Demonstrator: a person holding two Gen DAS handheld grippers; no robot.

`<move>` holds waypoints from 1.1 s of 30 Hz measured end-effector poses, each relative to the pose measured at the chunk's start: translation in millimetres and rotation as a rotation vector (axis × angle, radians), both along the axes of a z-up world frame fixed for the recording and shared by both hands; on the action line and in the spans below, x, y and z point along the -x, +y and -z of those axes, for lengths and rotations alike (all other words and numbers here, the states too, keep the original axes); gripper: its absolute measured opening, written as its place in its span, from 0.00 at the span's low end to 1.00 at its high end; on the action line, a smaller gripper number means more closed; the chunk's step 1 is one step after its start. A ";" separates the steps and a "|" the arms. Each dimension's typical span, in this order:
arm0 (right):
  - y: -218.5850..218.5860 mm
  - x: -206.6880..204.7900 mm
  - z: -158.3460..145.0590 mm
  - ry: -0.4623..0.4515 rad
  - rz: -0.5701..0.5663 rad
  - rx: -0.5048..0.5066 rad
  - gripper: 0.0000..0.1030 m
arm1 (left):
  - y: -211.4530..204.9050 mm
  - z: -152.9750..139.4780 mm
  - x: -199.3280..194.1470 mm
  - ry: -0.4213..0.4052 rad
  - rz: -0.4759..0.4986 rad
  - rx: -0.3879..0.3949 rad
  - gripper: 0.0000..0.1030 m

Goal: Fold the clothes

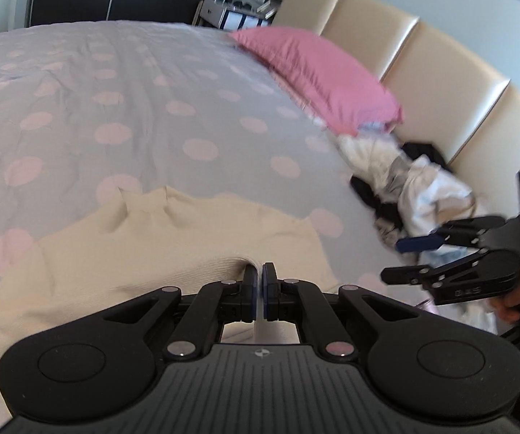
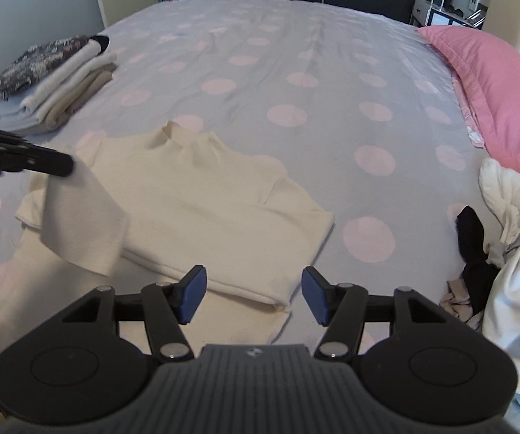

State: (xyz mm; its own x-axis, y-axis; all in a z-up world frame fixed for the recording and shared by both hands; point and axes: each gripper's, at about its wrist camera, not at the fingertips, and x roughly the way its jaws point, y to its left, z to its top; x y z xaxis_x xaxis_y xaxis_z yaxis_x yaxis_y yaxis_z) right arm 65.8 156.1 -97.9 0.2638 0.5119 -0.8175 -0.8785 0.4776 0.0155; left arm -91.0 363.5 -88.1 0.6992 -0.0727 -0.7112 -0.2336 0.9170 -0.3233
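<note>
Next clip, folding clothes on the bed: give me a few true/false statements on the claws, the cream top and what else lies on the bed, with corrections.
1. The left claw is shut on the cream top. True.
2. The right claw grips the top's hem. False: it stands open above the top, holding nothing.
3. A stack of folded clothes lies at the far left of the bed. True.
4. The pillow is blue. False: it is pink.
5. The unfolded clothes pile lies at the right, near the pillow. True.
6. The bedcover is plain. False: it has pink dots.
</note>
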 end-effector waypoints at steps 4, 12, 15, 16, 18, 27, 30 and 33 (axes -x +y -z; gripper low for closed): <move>1.9 -1.6 3.1 -0.019 -0.006 -0.008 0.60 | -4.6 7.8 -2.9 -0.004 0.026 -0.004 0.22; 4.6 -9.6 10.3 0.003 0.003 0.006 0.74 | 7.1 0.8 7.6 -0.020 -0.042 -0.060 0.42; 7.2 -8.9 10.8 0.005 0.007 0.010 0.74 | 16.2 2.1 11.4 0.025 -0.083 -0.106 0.45; 8.4 -8.2 10.6 -0.001 0.002 0.010 0.74 | 20.1 2.8 14.3 0.038 -0.096 -0.121 0.45; 11.0 -8.0 11.4 0.000 -0.004 0.004 0.74 | 28.3 4.6 20.4 0.061 -0.120 -0.145 0.45; 36.3 -18.3 38.2 0.159 0.032 -0.066 0.56 | 81.6 13.8 56.3 0.121 -0.281 -0.151 0.45; 50.8 -23.3 54.1 0.249 0.069 -0.086 0.52 | 101.6 14.3 69.1 0.126 -0.350 -0.145 0.45; 65.9 -28.8 70.2 0.322 0.112 -0.087 0.52 | 121.7 15.7 79.6 0.130 -0.426 -0.115 0.45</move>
State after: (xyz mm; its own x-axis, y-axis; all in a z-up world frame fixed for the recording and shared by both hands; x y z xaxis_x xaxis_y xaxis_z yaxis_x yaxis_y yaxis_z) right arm 94.6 222.0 -168.1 0.0583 0.5653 -0.8228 -0.7641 0.5556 0.3276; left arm -170.6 485.2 -103.9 0.5543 0.2865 -0.7814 -0.6294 0.7586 -0.1683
